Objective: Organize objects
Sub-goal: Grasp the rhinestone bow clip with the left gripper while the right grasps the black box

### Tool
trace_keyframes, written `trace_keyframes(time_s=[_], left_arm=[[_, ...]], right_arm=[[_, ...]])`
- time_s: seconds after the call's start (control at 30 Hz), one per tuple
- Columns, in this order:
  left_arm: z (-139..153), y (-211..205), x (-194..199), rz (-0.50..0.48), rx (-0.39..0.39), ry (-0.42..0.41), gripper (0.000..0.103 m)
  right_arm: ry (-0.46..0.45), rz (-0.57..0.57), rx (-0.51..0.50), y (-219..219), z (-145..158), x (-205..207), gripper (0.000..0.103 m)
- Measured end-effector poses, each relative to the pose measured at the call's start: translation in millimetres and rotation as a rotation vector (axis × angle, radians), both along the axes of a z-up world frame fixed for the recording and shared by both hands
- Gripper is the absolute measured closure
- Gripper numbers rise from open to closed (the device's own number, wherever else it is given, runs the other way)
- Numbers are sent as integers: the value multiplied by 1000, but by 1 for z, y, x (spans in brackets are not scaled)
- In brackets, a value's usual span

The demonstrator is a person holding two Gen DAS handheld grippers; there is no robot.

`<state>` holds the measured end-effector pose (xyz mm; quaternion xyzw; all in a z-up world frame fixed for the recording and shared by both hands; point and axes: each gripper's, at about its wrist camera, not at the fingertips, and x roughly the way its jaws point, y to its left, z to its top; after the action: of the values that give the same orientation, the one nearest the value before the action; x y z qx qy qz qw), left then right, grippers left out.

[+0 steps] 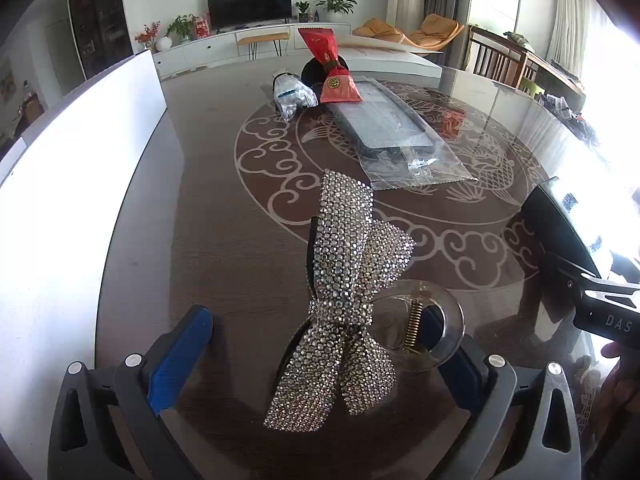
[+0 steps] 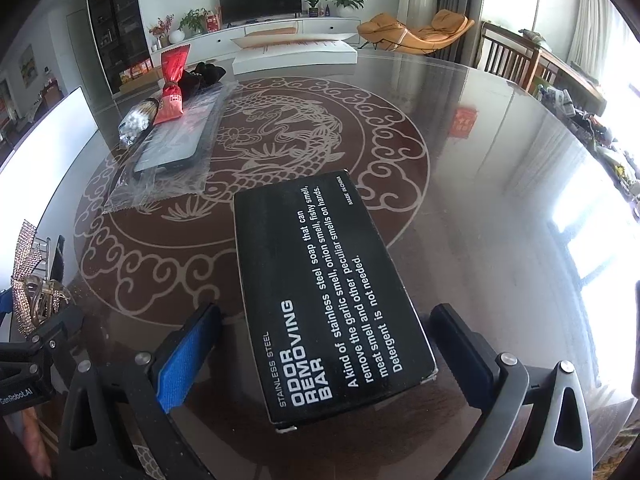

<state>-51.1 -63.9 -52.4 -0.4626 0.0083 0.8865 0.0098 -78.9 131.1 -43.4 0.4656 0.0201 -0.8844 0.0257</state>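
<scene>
Right gripper (image 2: 320, 360), jaws wide and gripping nothing, straddles the black box (image 2: 328, 296); its long axis runs straight ahead between them.

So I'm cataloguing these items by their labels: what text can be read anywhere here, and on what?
Black box: "STAINLESS STEEL ODOR REMOVING BAR"
Same box: "A kind of stainless steel soap that can remove the garlic smell, onion smell, fishy smell, meat smell and other peculiar smells on hands. Detergent is not needed."
Same box: "MADE IN CHINA"
Left gripper body: "GenRobot.AI"
Right gripper body: "DAS", cut off
Red packet: emblem unreadable
</scene>
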Motion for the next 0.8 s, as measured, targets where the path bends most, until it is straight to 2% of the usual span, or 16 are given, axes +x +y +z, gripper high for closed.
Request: trace_keyframes(time_s=[0.13, 0.2, 0.33, 0.4, 0.43, 0.47, 0.5, 0.53, 0.67, 0.8], left_arm=[[0, 0, -1, -10, -2, -13, 0], [2, 0, -2, -36, -5, -60, 0], [3, -4, -6, -76, -13, -139, 0], [5, -5, -8, -72, -42, -137, 0], [7, -5, -6, -74, -50, -121, 18], [10, -6, -4, -83, -23, -101, 34], [14, -8, -2, -81, -3, -84, 55], [15, -7, -2, -74, -13, -78, 57], [22, -8, 8, -84, 62, -49, 57], [44, -5, 26, -109, 111, 8, 57]], right_arm=[[-11, 17, 4, 0, 0, -2, 0], [-34, 74, 4, 1, 1, -6, 0], [-154, 163, 22, 0, 2, -21, 0], [-241, 192, 36, -3, 3, -32, 0], [-271, 202, 40, -4, 3, -35, 2], [-264, 210, 41, -4, 7, -35, 20], [-244, 219, 38, -4, 13, -34, 37], [-253, 218, 35, -4, 16, -33, 44], [-284, 208, -20, 0, 19, -22, 45], [-272, 194, -125, -1, 34, -8, 45]])
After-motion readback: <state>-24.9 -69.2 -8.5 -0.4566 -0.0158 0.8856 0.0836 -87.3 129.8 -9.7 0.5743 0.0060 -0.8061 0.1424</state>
